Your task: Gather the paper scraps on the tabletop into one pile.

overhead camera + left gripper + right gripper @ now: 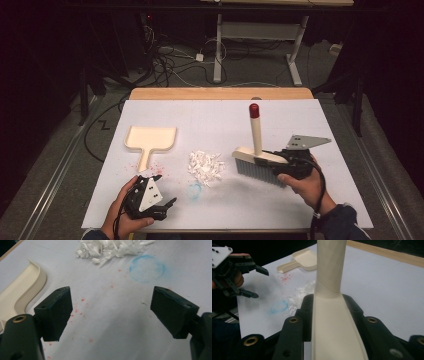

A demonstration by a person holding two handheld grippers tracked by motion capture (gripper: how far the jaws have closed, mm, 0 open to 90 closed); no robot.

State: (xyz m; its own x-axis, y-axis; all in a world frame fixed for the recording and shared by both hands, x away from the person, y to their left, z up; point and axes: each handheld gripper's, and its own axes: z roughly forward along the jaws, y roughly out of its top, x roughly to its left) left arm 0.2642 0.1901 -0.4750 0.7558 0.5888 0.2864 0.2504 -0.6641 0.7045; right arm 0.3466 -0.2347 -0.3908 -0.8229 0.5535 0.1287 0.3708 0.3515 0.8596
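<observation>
My right gripper (277, 167) has its jaws clamped on the head of the brush (256, 161), handle standing upright with its red cap at the top, bristles on the table just to the right of the pile of white paper scraps (205, 166). My left gripper (159, 196) has its jaws spread with nothing between them, resting near the handle of the cream dustpan (150, 139), which lies flat to the left of the scraps.

As I judge it, the sweeping has barely begun: the pile looks whole and none of it is in the pan. I have yet to take up the dustpan, set it against the scraps and brush them in.

The table (300, 120) has a white cover with a faint blue ring (147, 268) and red specks; I cannot tell whether these are stains. Beyond its wooden far edge the room is dark, with cables on the floor and 1 desk frame.
</observation>
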